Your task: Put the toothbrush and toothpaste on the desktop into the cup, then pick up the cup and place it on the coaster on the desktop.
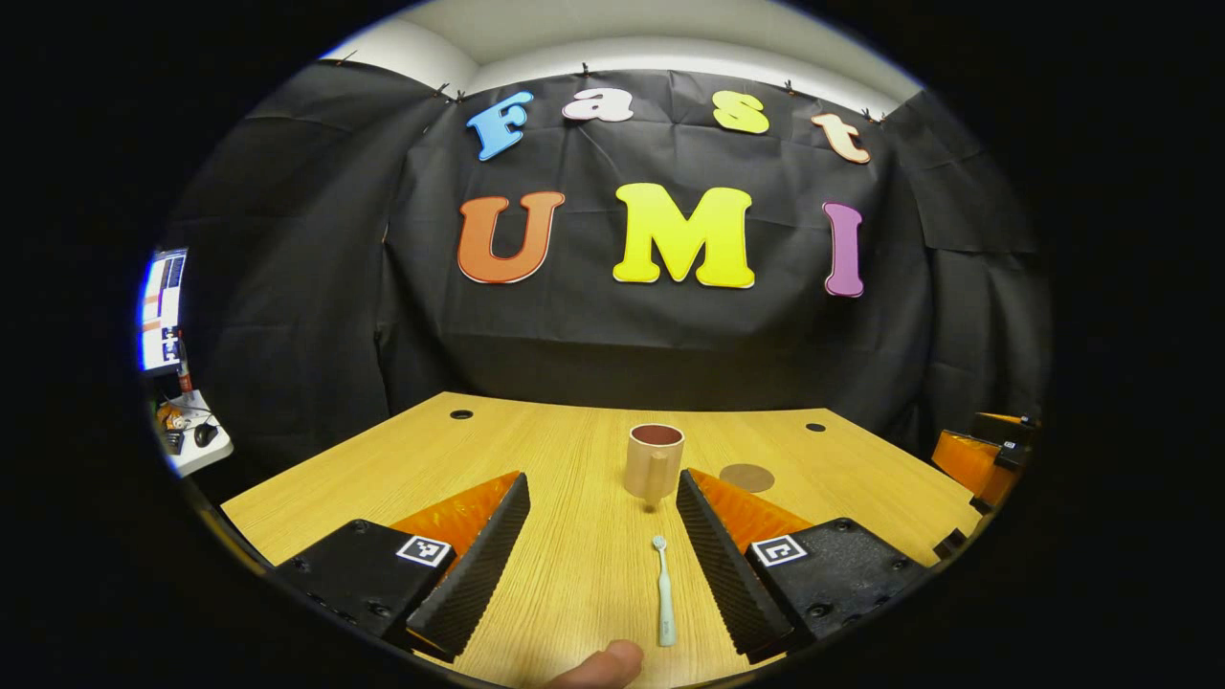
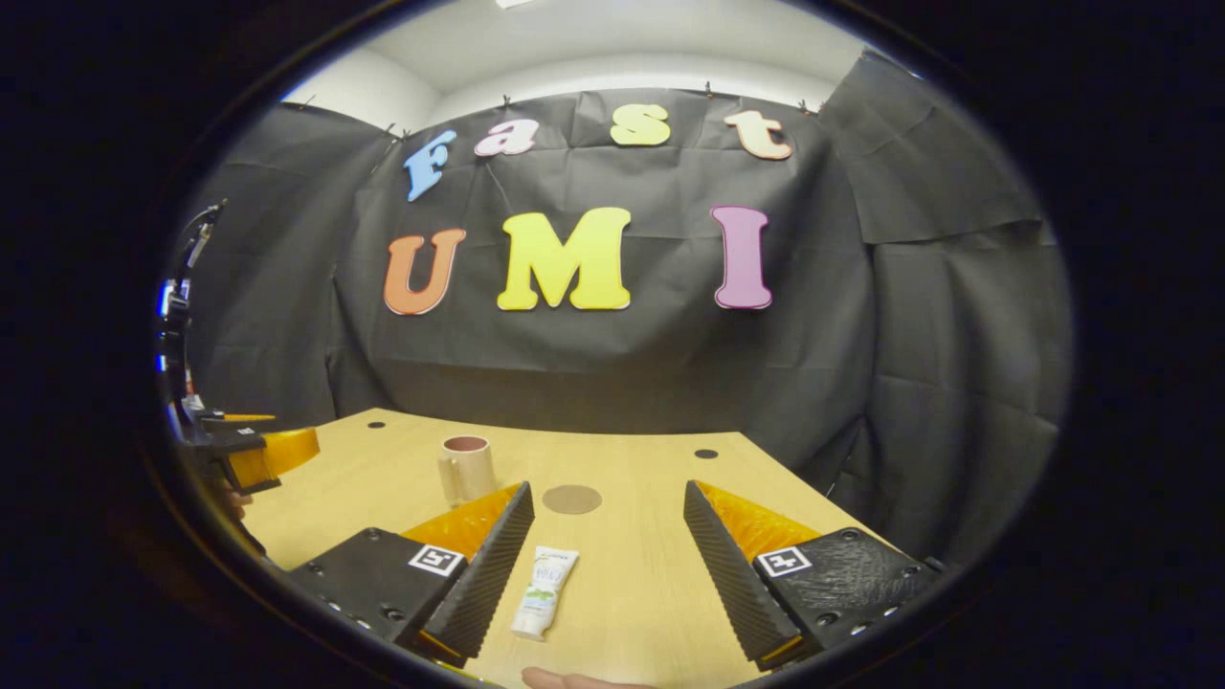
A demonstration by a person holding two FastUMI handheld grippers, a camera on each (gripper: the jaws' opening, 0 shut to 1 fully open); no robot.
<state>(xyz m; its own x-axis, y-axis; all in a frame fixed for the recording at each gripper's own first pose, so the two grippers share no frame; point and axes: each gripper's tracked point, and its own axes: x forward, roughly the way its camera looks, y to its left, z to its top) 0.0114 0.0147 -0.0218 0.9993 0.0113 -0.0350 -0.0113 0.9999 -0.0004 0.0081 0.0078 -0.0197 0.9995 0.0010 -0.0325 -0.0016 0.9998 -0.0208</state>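
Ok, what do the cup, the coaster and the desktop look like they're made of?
Cup: probably matte ceramic or plastic, judging by its dull beige wall and reddish-brown inside without glare. Coaster: thin brown disc, perhaps cork or felt, too small to tell. Desktop: pale wood-look surface with fine straight grain, likely laminate.

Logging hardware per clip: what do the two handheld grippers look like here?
Both match. The left gripper and right gripper each have two wedge-shaped black fingers with ribbed inner faces, translucent orange backing behind them, and black bolted mounts each carrying a small square black-and-white marker. A bare fingertip shows at the bottom edge; no sleeve or cable is visible.
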